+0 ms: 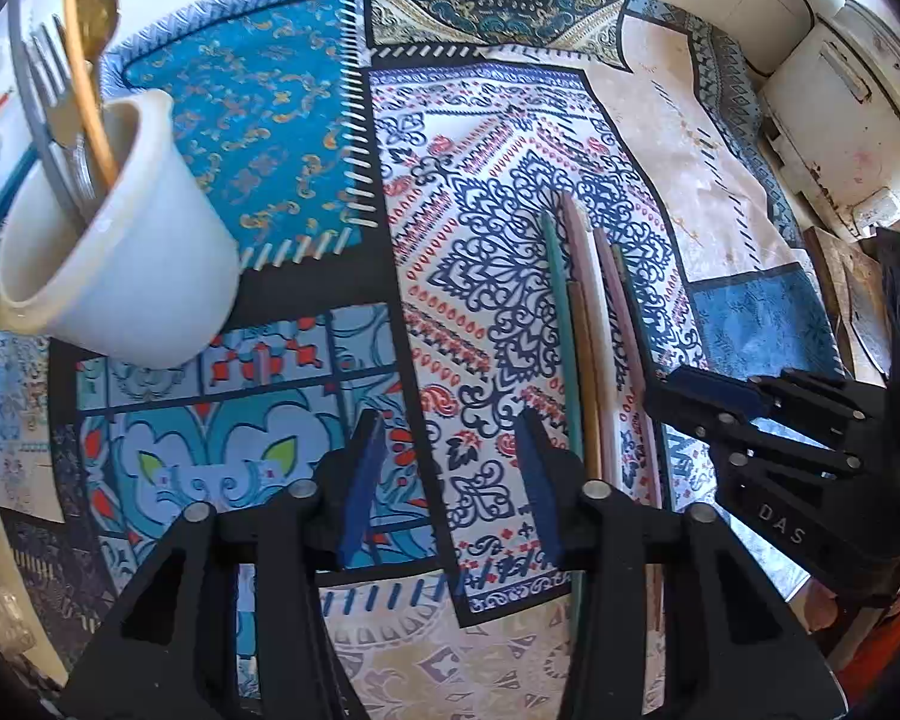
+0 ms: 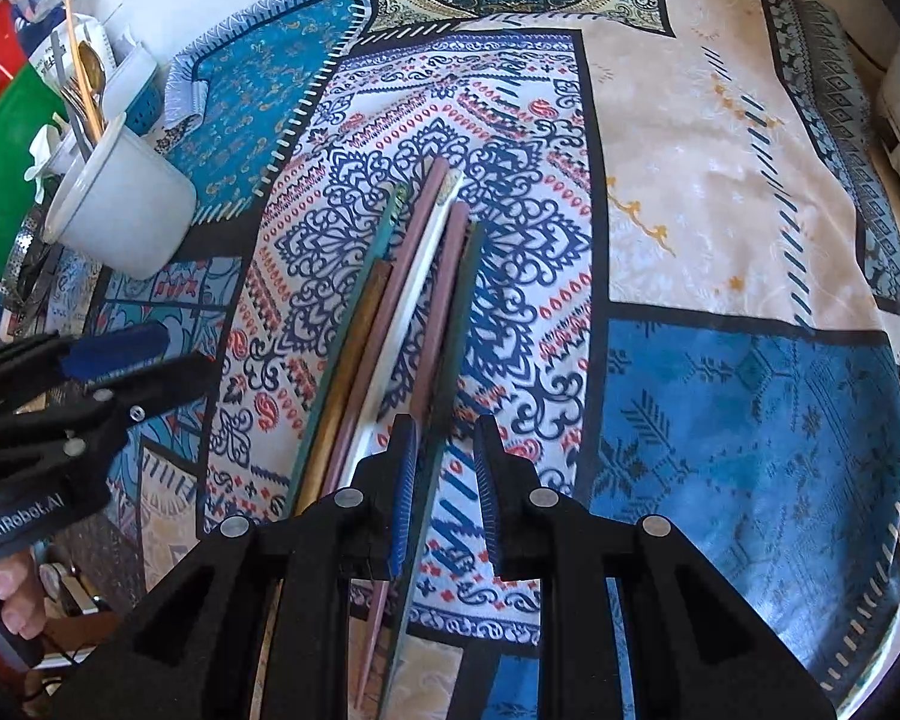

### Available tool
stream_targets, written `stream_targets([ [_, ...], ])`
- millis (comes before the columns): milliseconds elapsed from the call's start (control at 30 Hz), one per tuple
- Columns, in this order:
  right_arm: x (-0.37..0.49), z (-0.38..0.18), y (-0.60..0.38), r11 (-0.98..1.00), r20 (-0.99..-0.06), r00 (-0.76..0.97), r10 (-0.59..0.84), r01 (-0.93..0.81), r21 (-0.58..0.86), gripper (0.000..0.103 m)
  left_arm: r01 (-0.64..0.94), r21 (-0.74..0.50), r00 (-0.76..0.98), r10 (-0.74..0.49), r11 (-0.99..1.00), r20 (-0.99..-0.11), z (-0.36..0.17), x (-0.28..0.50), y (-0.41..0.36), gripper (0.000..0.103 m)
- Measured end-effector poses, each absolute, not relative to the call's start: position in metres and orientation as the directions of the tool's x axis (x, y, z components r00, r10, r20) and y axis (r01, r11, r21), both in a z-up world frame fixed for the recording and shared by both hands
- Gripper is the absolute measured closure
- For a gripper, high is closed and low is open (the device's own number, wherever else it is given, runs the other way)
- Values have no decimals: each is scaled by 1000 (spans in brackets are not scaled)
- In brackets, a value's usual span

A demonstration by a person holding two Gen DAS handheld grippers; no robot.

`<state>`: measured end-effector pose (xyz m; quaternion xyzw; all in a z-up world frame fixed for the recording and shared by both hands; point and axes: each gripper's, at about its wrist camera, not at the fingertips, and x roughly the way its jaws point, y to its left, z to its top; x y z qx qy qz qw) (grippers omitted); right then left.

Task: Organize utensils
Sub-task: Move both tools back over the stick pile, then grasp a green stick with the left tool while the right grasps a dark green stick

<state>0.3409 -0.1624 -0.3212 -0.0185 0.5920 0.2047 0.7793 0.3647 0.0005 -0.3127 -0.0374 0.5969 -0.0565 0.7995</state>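
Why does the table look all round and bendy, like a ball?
Both wrist views use fisheye lenses, so the patterned tablecloth curves and corners go black. In the left wrist view the white cup leans oddly; in the right wrist view the chopsticks bow. Lighting is bright and even.

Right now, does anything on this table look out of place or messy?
Yes. A bundle of coloured chopsticks lies loose on the patterned tablecloth, ends uneven, while the fork and spoon already stand in the white cup. The cup itself stands at the table's edge. Nothing looks spilled or broken.
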Motion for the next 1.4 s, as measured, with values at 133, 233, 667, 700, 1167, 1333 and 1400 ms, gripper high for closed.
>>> stream_targets([
  [133, 343, -324, -154, 916, -930, 240, 278, -356, 182, 93, 74, -157, 255, -171, 985, -952, -318, 370, -8, 71],
  [233, 343, -324, -157, 917, -932, 237, 276, -356, 181, 95, 105, -184, 232, -204, 977, -951, -322, 374, -18, 75],
  [667, 342, -316, -197, 920, -925, 191, 328, -288, 267, 99, 124, -205, 197, -226, 971, -954, -337, 391, -43, 86],
  [700, 341, -315, -196, 920, -925, 195, 325, -291, 262, 98, 125, -196, 201, -219, 972, -955, -337, 392, -44, 86],
  [1167, 343, -316, -192, 913, -921, 173, 350, -284, 294, 91, 210, -78, 239, -129, 975, -962, -342, 420, -64, 98],
  [1333, 347, -323, -182, 913, -928, 154, 340, -291, 286, 91, 170, -109, 242, -148, 980, -959, -338, 413, -43, 99],
  [1400, 348, -323, -179, 914, -929, 161, 334, -294, 278, 91, 151, -128, 251, -164, 980, -954, -333, 406, -34, 99],
])
